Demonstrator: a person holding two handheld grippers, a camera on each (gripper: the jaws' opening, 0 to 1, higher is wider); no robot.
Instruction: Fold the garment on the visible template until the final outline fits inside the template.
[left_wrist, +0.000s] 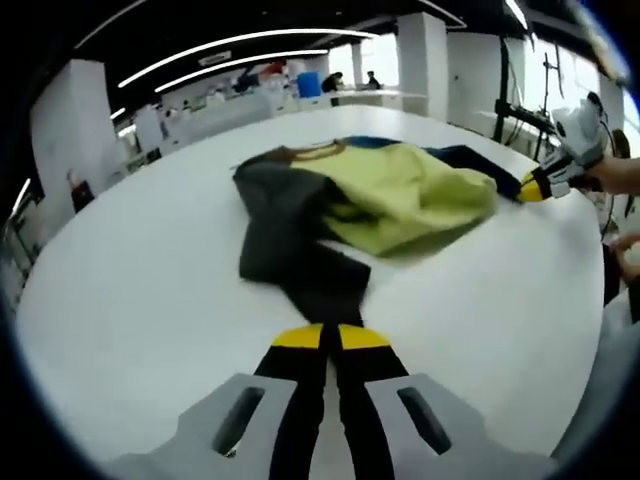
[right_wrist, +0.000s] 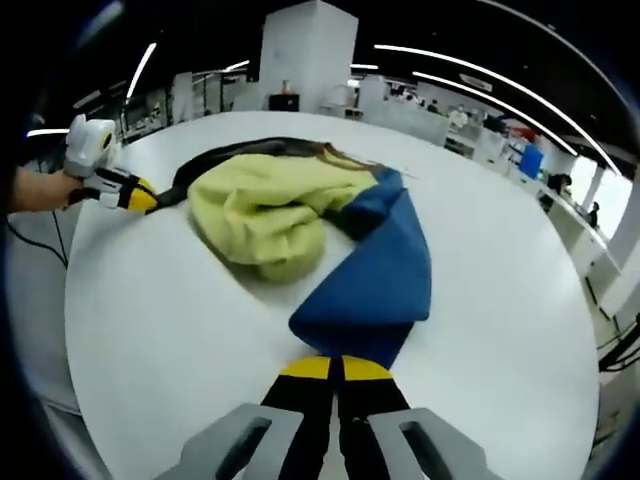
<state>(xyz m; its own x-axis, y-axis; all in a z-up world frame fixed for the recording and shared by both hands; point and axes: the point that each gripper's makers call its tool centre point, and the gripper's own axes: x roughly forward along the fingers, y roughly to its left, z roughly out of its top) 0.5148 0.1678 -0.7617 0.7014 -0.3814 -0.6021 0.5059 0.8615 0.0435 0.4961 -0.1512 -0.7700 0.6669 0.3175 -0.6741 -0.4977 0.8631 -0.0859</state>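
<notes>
Here, garment (left_wrist: 350, 205) bunched on the white counter (left_wrist: 130, 300), centre of the left gripper view, just above the left gripper (left_wrist: 331, 338) at bottom centre. Dark grey sleeve trailing down the frame and ending between that gripper's yellow-tipped jaws, pressed together on the cloth. Yellow-green body heaped to the right of the grey part, with a sliver of blue along its top edge.

In the right gripper view, same garment (right_wrist: 300, 230) in mid-frame, blue sleeve running down and narrowing into the right gripper (right_wrist: 336, 369) at bottom centre, jaws closed on the blue cloth. Yellow-green heap to the upper left of the blue, grey part barely a dark strip behind it.

Seen from the left gripper view: right gripper (left_wrist: 535, 186) at the right edge, nipping the far blue end, a hand behind it. Seen from the right gripper view: left gripper (right_wrist: 137, 194) at the left edge, at the far dark end of the cloth, also hand-held.

Broad blue panel plain in the right gripper view, broad grey panel plain in the left. No template outline to be made out on the counter.
</notes>
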